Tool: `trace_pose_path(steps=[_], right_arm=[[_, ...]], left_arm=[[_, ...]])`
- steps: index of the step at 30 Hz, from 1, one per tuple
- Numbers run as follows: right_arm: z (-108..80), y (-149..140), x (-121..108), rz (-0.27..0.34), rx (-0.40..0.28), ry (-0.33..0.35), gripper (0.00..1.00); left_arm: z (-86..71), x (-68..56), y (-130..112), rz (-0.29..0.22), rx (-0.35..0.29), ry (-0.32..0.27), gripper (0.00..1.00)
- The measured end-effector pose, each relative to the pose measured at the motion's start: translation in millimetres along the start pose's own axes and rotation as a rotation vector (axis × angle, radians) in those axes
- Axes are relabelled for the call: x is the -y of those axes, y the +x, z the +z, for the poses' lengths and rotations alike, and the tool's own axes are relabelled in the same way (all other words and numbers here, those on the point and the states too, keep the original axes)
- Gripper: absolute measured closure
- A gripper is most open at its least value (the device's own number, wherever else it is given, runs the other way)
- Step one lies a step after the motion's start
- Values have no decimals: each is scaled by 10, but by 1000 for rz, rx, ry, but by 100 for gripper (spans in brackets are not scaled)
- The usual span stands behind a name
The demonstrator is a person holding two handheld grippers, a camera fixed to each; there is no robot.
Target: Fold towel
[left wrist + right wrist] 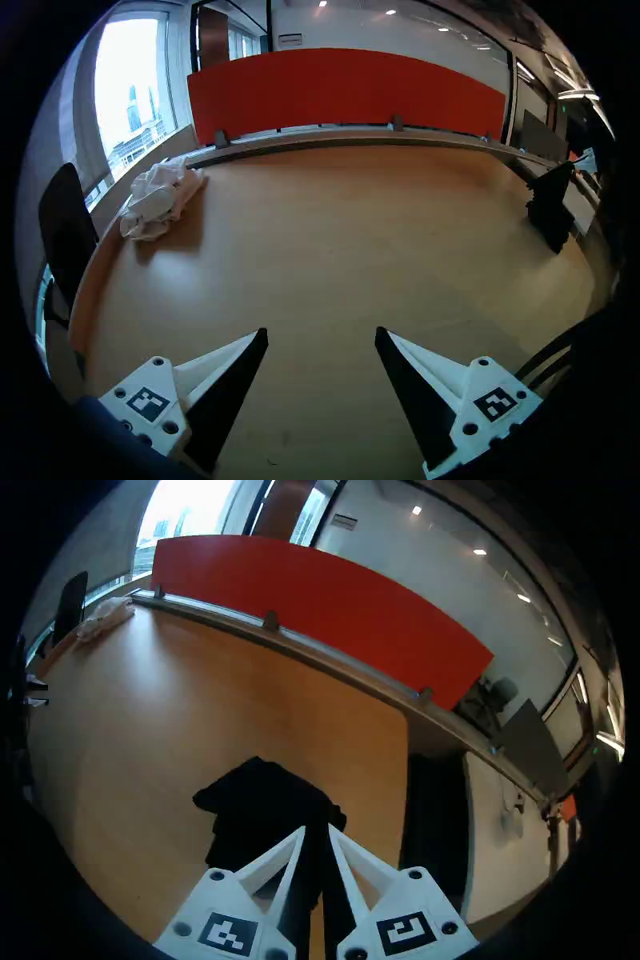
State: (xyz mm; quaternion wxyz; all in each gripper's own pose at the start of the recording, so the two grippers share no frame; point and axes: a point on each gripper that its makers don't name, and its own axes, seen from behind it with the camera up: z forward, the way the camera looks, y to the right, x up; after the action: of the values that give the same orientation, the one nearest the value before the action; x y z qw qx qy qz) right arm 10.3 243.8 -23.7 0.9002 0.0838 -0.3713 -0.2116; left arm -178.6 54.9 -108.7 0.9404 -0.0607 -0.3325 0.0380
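Left tongs [320,340] hang spread and empty over the honey-coloured wooden table [336,232], apparently kept free to take a second corner. Right tongs [316,836] are pressed together on the crumpled black fabric towel [256,808], which lies heaped near the table's edge, not yet folded.

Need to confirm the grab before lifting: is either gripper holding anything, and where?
The right gripper seems pinched on the black towel at its near edge; the left gripper is open, empty.
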Motion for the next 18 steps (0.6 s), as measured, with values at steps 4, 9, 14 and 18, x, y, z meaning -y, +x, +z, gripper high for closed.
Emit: trace_pose_path(steps=[4, 9, 14, 18], right_arm=[[-1, 13, -44, -8, 0, -1, 95], [-15, -54, -63, -16, 10, -4, 95], [-23, -200, -45, -5, 26, -4, 95], [-42, -325, -18, 16, 37, -1, 95]], left_arm=[[-5, -5, -1, 0, 0, 1, 0], [-14, 4, -5, -2, 1, 3, 0], [-15, 19, -16, 0, 4, 5, 0], [-8, 18, -12, 5, 6, 5, 0]])
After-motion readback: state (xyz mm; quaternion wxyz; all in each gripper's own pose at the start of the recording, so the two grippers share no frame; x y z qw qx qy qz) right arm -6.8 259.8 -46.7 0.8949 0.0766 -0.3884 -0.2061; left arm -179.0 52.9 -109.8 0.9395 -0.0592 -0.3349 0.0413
